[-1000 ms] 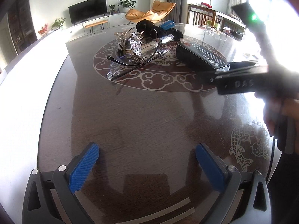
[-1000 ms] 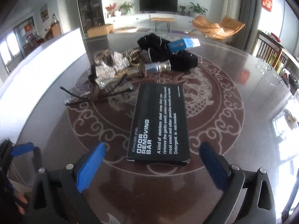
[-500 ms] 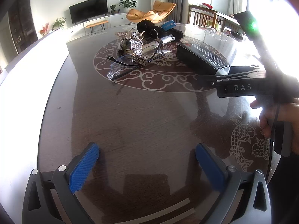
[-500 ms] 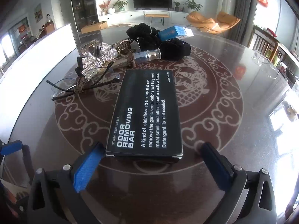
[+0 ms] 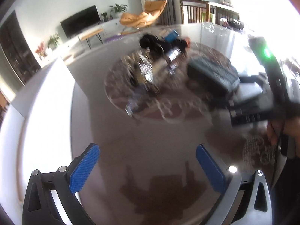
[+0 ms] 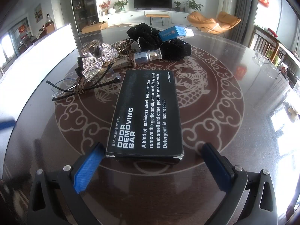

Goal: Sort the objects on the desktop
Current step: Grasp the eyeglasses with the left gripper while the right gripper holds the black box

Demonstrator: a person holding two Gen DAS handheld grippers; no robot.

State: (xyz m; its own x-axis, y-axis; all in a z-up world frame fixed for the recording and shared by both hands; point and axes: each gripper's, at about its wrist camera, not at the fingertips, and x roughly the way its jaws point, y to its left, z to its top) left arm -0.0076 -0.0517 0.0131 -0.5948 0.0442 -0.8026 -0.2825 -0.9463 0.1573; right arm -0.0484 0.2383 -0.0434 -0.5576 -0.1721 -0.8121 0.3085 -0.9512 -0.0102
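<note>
— On the worktop [image 6: 215, 60], largest item?
— Black box [image 6: 146, 116], lying flat, near end between the spread right tongs [image 6: 150, 161], untouched.
— Smaller?
— Left tongs [image 5: 148, 166], spread, empty; glasses [image 6: 82, 88] beside the box.

Daylight pours in from the windows on the right, strong enough to burn the left-wrist view's right edge to plain white. That view is smeared with motion blur: the clutter at the middle of the counter [image 5: 116, 150] streaks into grey, and the black box [image 5: 211, 75] has soft edges, though the blue pads of the left tongs [image 5: 148, 166] stay fairly crisp. A green lamp [image 5: 267, 52] glows through the glare. The right-wrist view is sharp; the white print on the box [image 6: 148, 116] reads cleanly. The glossy counter mirrors the bright windows at its rim [image 6: 281, 101]. Both pictures bow strongly and darken at the corners.
</note>
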